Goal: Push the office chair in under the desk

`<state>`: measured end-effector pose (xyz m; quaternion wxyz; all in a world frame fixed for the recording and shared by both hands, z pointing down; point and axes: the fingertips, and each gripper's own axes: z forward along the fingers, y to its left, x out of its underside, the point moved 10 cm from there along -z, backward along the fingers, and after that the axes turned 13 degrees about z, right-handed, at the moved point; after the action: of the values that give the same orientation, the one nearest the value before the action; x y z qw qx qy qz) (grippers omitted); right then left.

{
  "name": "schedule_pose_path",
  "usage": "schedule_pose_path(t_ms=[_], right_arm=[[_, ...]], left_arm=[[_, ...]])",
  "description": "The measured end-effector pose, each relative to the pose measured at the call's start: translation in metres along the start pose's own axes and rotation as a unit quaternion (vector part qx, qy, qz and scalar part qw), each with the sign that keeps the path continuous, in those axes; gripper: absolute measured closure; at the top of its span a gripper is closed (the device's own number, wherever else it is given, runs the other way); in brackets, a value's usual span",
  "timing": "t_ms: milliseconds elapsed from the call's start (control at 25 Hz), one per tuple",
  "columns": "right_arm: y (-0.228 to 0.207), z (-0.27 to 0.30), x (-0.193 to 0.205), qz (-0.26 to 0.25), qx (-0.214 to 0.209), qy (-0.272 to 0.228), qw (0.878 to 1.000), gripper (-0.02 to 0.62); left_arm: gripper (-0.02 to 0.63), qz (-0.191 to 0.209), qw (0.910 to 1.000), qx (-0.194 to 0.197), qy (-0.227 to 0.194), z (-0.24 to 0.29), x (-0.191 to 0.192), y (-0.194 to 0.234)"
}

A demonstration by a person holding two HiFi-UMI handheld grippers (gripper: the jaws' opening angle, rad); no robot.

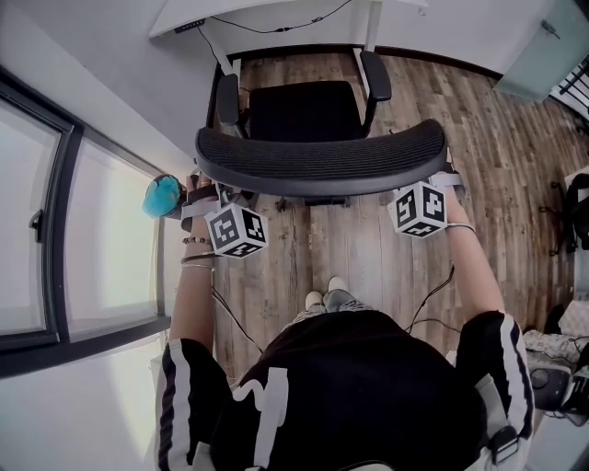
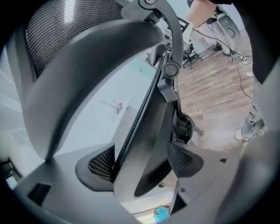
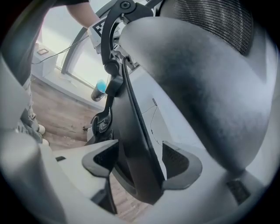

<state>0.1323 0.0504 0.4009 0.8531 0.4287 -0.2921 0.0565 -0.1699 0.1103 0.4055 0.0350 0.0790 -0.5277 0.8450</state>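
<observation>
left gripper: fingers clenched on the left edge of the backrest frame

office chair: stands on the wood floor facing the desk, roughly centred between its legs; the seat lies almost wholly outside the tabletop edge

right gripper: fingers clenched on the right edge of the same frame

procedure (judged): push with both grippers at equal force and equal height so the castors roll straight and the chair does not swivel. keep the grip firm; the curved frame could slip through the fingers under load. watch the armrests, which look likely to meet the tabletop edge or a desk leg first. advance slowly and stop once the seat is under

view coverage: only the head view shows the chair's alignment with the desk and the gap left to close; the fingers are hidden there beneath the backrest. only the two gripper views show the fingers seated on the frame; neither clearly shows the desk edge
</observation>
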Motion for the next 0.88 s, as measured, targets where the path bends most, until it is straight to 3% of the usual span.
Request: schedule_pose_path(t_ms=[360,520,720,880], right_arm=[[0.000,0.002,-0.002,0.016,0.024,-0.016,0.999,0.298],[-0.002,0.004,-0.003,0.010,0.007,-0.019,1.000,0.298],[-0.008,0.007,-0.005,-0.004,-0.015,-0.015,1.000,0.298],[-0.002,0.010,-0.004,-0.026,0.009,-0.014,1.000,0.301]], left_arm=[[0.242,-0.025,0.9993,-0.025,0.010,0.004,0.000,0.005],[0.244,-0.033,0.9991,-0.026,0.009,0.004,0.004,0.014],[0.283,-0.019,0.9994,-0.027,0.011,0.008,0.006,0.013],[0.298,-0.003,0.9991,-0.038,0.017,0.008,0.007,0.009]])
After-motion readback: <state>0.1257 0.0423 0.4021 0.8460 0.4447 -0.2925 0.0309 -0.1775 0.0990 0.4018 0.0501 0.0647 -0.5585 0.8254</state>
